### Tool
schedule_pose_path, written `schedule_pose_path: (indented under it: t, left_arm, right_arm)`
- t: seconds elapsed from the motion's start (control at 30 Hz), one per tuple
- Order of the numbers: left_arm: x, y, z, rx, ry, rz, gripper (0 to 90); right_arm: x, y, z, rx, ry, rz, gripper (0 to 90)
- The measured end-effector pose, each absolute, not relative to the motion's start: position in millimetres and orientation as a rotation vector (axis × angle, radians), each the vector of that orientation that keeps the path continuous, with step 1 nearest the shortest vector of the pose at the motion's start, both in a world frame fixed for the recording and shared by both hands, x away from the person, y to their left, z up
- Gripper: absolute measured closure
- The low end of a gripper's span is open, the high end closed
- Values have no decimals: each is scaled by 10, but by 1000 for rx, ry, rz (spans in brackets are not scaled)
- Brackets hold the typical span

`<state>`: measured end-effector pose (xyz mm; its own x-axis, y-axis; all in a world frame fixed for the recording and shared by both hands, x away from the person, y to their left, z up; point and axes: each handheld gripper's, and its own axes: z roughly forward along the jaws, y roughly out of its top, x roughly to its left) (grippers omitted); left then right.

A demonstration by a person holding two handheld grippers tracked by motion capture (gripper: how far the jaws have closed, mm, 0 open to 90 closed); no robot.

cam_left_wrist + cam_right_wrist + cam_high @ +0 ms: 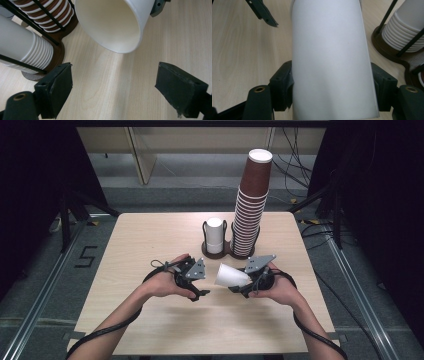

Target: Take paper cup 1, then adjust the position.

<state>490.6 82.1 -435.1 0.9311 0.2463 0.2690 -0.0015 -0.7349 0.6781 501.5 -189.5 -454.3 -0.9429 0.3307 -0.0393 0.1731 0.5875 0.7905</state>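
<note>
A pale wooden counter point(150, 330) is seen from above, with a person's two forearms coming in from the near edge. A white paper cup point(231, 276) is held on its side just above the middle of the counter, clamped across its body by the jaws of the right gripper point(239, 288), its open mouth turned toward the left gripper point(202, 293). In the right gripper view the cup wall point(332, 62) is pressed between both black pads. The left gripper's jaws are spread apart with nothing between them, and in the left gripper view the cup's rim point(117, 25) is seen just ahead of them, not touched. Behind the hands, a dark two-ring cup holder point(223, 251) is placed at the middle of the counter; a short stack of white cups point(215, 235) is kept in its left ring and a tall, leaning stack of brown cups point(252, 205) in its right ring. It is judged that the thin cup wall could be dented if the grip is tightened, that the cup could be dropped if it is released before a second hold is made, and that the tall brown stack could be toppled if it is brushed.
</note>
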Motion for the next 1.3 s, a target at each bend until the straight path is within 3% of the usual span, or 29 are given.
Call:
schedule_pose_path:
  t: [0.5,0.9,1.3]
  left_arm:
    - [4870,949,-4467,2223,321,423,137]
    - [4909,935,-4498,2018,515,332,139]
    - [4942,869,-4498,1920,579,233,139]
  right_arm:
    - [4954,-2014,-4600,545,2426,1406,328]
    - [4907,-2010,-4628,598,2245,1497,326]
    - [4864,-1907,-4652,621,2253,1522,324]
